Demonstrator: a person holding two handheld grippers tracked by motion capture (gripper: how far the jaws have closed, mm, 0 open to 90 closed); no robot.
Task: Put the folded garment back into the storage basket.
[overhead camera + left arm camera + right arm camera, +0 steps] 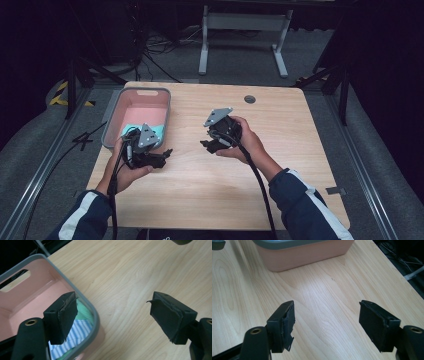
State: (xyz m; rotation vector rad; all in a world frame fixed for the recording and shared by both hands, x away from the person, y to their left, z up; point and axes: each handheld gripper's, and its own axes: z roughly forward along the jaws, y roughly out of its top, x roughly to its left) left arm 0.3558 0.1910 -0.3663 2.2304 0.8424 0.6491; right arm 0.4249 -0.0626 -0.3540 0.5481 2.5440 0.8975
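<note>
Right now the left hand-held gripper stands with its jaws spread wide and nothing between them, poised over the near corner of the pink basket; one jaw sits above the folded striped cloth lying inside, the other over bare tabletop. If it closes as it stands, I judge it could pinch the grey rim along with the cloth, or drag the basket. The right hand-held gripper is likewise wide open and empty, over plain wood well apart from the basket wall. From the high view the basket sits at the tabletop's left edge, where a shove might tip it off.
</note>
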